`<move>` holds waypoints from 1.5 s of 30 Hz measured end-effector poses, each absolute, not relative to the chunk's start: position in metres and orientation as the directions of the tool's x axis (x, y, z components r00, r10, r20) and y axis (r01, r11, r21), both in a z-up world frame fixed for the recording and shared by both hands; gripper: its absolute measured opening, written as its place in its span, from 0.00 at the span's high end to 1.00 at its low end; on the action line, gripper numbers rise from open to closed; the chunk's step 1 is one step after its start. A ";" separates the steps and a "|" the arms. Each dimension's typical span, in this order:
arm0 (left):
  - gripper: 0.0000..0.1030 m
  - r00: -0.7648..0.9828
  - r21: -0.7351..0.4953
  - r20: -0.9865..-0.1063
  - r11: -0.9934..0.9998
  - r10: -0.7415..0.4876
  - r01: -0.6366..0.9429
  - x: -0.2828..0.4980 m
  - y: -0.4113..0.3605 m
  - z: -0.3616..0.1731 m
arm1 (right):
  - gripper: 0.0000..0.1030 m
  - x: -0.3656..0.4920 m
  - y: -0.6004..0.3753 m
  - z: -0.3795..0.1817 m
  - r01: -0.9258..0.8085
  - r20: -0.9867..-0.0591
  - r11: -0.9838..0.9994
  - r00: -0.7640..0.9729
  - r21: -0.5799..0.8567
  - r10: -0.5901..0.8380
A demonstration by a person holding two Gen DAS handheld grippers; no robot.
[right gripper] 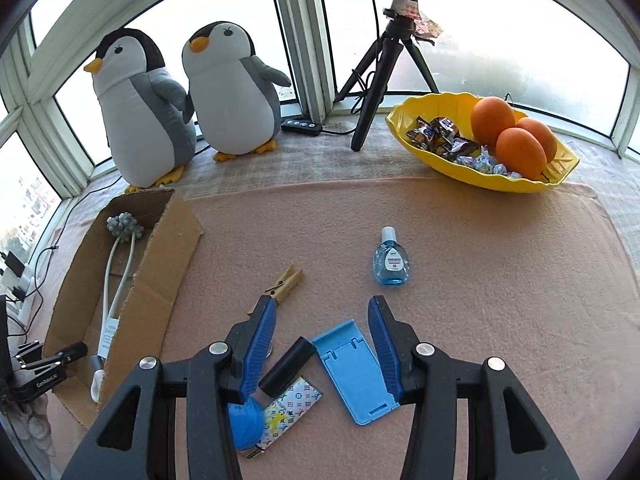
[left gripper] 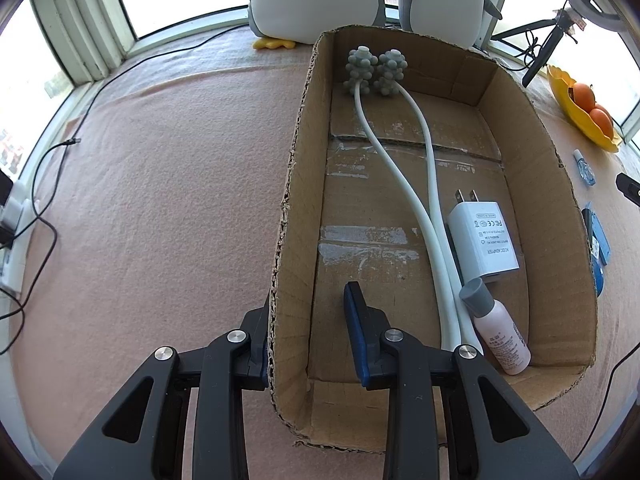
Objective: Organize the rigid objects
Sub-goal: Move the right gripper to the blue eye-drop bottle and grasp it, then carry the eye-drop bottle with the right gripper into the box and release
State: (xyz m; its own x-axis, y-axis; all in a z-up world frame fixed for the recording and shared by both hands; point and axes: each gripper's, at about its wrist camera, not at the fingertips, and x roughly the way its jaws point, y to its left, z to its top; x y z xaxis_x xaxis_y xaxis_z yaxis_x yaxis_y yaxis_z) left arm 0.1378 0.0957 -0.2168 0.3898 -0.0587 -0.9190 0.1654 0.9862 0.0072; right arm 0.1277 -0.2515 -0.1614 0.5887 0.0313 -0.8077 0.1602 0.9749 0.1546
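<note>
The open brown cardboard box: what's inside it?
Inside the cardboard box: a white two-armed massager with grey knobbly balls, a white plug adapter, a pink grey-capped bottle. Anything beneath them is hidden.

R tool point(right gripper: 320, 344) open above blue phone stand point(right gripper: 356, 376); eye-drop btl point(right gripper: 391, 258) beyond.

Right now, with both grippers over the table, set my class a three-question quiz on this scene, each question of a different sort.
1. True or false: the white charger lies inside the cardboard box.
2. Which thing shows between the right gripper's fingers? A wooden clothespin; B blue phone stand; C eye-drop bottle.
3. Fill in: the left gripper's fingers clamp the box's ____.
Key: 1 true; 2 B; 3 wall.
</note>
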 end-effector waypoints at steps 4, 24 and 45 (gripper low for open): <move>0.72 0.387 0.004 -0.920 0.987 -0.060 0.163 0.138 0.095 -0.216 | 0.57 0.136 -0.266 -0.172 0.179 -0.823 0.976 0.569 0.125 0.002; 0.72 0.380 0.004 -0.923 0.987 -0.057 0.159 0.140 0.094 -0.216 | 0.58 0.183 -0.298 -0.215 0.217 -0.875 0.973 0.482 0.073 -0.042; 0.72 0.380 -0.002 -0.923 0.988 -0.062 0.157 0.140 0.094 -0.217 | 0.73 0.192 -0.291 -0.219 0.181 -0.895 0.981 0.446 0.069 -0.020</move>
